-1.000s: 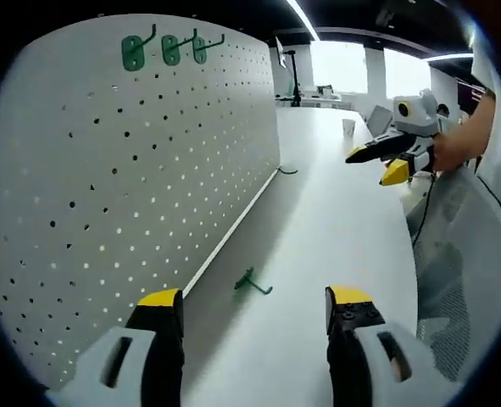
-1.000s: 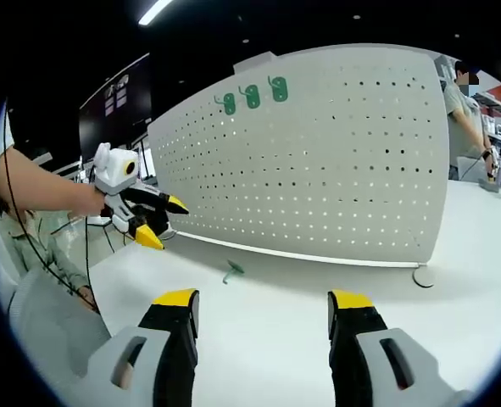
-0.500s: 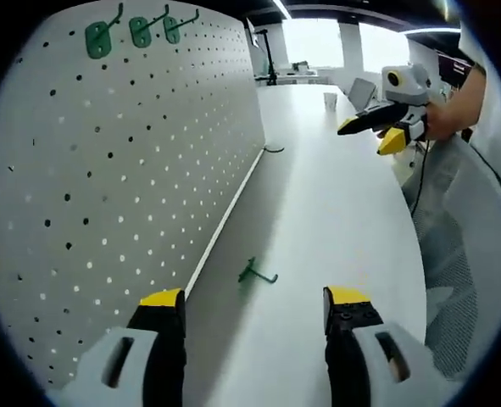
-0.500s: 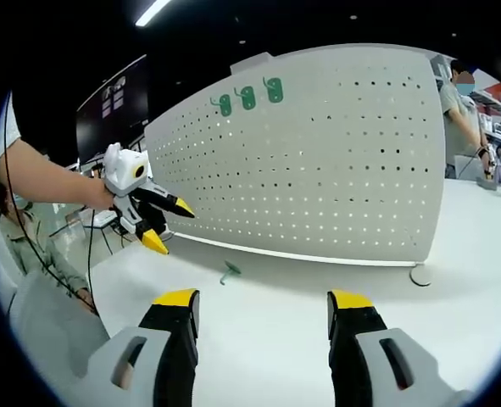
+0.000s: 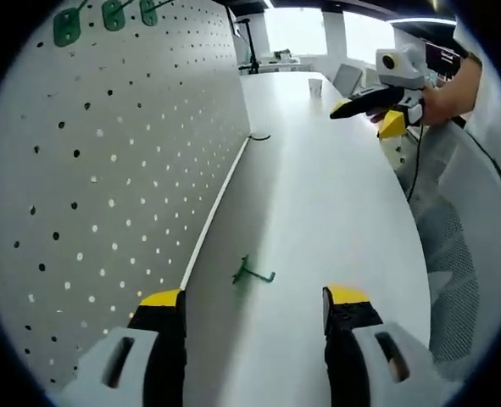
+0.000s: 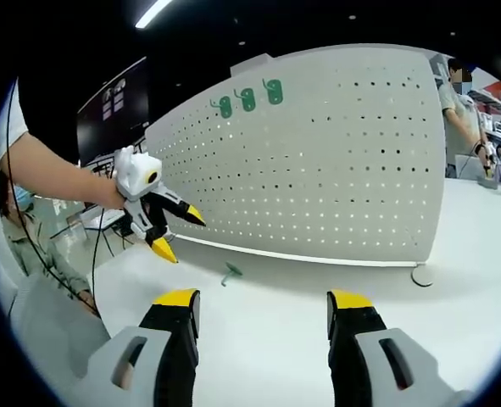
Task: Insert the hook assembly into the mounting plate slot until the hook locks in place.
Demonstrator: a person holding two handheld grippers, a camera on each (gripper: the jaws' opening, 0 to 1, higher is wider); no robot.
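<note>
A small green hook (image 5: 252,274) lies on the white table, just ahead of my open left gripper (image 5: 255,298) and between its jaws' lines. The same hook (image 6: 231,272) shows in the right gripper view, near the foot of the white pegboard (image 6: 318,161). Three green hooks (image 6: 248,97) hang at the pegboard's top; they also appear as green hooks (image 5: 102,15) in the left gripper view. My right gripper (image 6: 260,298) is open and empty, well back from the hook. The left gripper (image 6: 175,231) hangs open above the table at left; the right gripper (image 5: 364,114) shows far off at right.
The pegboard (image 5: 106,170) stands upright along the table's left side on a round foot (image 6: 421,275). A paper cup (image 5: 316,86) sits far down the table. A person (image 6: 462,110) stands behind the board at right. A mesh chair (image 5: 453,280) is beside the table edge.
My left gripper has moved forward and lower toward the lying hook, tipping downward in the right gripper view. The right gripper has stayed nearly still.
</note>
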